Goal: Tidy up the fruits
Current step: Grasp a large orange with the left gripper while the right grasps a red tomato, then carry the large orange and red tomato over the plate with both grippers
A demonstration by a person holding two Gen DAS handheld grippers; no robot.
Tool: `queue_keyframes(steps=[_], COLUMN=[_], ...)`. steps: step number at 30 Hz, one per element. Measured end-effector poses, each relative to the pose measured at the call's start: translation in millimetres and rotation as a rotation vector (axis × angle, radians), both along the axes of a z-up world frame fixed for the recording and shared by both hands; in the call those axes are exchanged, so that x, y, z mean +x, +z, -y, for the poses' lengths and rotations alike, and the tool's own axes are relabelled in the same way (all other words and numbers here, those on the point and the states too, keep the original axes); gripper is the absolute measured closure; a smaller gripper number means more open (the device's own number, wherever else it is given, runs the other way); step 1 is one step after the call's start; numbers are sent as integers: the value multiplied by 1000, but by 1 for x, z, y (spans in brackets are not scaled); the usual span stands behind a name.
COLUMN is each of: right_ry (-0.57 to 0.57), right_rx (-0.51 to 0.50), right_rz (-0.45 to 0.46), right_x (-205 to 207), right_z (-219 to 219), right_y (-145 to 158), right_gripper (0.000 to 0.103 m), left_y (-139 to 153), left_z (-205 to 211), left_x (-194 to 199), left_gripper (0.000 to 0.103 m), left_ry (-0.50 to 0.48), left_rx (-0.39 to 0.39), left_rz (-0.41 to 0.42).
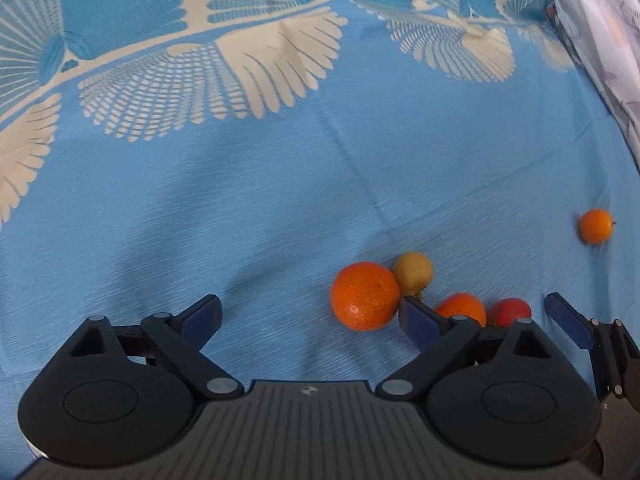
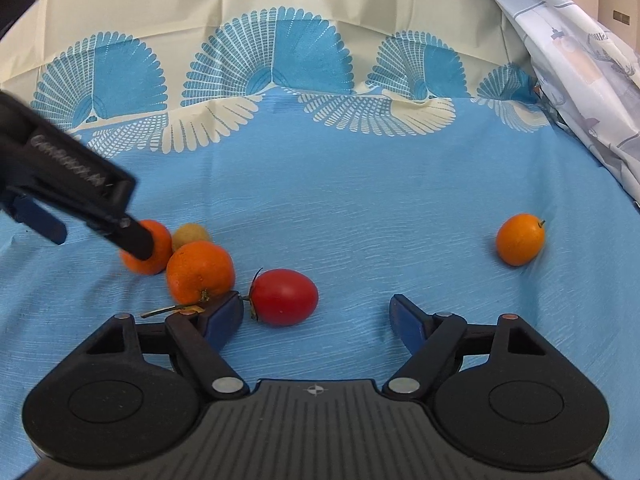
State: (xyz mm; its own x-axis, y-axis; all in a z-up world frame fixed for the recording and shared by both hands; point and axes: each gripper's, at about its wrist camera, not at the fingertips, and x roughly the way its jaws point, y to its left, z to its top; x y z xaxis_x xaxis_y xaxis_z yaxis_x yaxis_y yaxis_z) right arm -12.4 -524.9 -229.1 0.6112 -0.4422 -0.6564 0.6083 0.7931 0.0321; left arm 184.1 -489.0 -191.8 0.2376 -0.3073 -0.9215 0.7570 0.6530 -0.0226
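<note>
Several fruits lie on a blue cloth. In the left wrist view a large orange [image 1: 365, 296] touches a yellow-brown fruit [image 1: 413, 272]; a smaller orange [image 1: 461, 308] and a red tomato [image 1: 514, 311] sit behind my right finger. A lone small orange [image 1: 596, 225] lies far right. My left gripper [image 1: 310, 312] is open and empty, left of the cluster. In the right wrist view my right gripper [image 2: 316, 314] is open, with the red tomato [image 2: 285, 297] just ahead between its fingers, near the left finger. An orange [image 2: 200, 271], another orange [image 2: 146, 254], the yellow fruit [image 2: 191, 234] and the lone orange [image 2: 520, 239] show there too.
The blue cloth [image 2: 360, 208] with a cream fan pattern covers the surface. A pale patterned fabric [image 2: 580, 72] hangs along the right side. The left gripper's body [image 2: 72, 184] reaches over the fruit cluster in the right wrist view.
</note>
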Motion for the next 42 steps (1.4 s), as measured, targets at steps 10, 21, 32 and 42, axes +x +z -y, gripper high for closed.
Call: queue_keyframes(steps=[10,21,32,42], right_ry=[46,-188,109,463], right_rx=[4,-121,-14,113], right_rz=[44,133,234,213], right_x=[-3,-33,-90,-129], right_z=[-3,8,-121,-273], right_y=[4,32,146,206], right_gripper=[63,63,63,63], left_y=[12,108,189,210], left_z=[1,-116,-296,-428], left_x=[-20,-77,-150,-205], left_gripper=[64,64,63,64], left_ry=[-48,49,253,390], left_rx=[-15,-78,-98,-104], left_rz=[115,200,218,251])
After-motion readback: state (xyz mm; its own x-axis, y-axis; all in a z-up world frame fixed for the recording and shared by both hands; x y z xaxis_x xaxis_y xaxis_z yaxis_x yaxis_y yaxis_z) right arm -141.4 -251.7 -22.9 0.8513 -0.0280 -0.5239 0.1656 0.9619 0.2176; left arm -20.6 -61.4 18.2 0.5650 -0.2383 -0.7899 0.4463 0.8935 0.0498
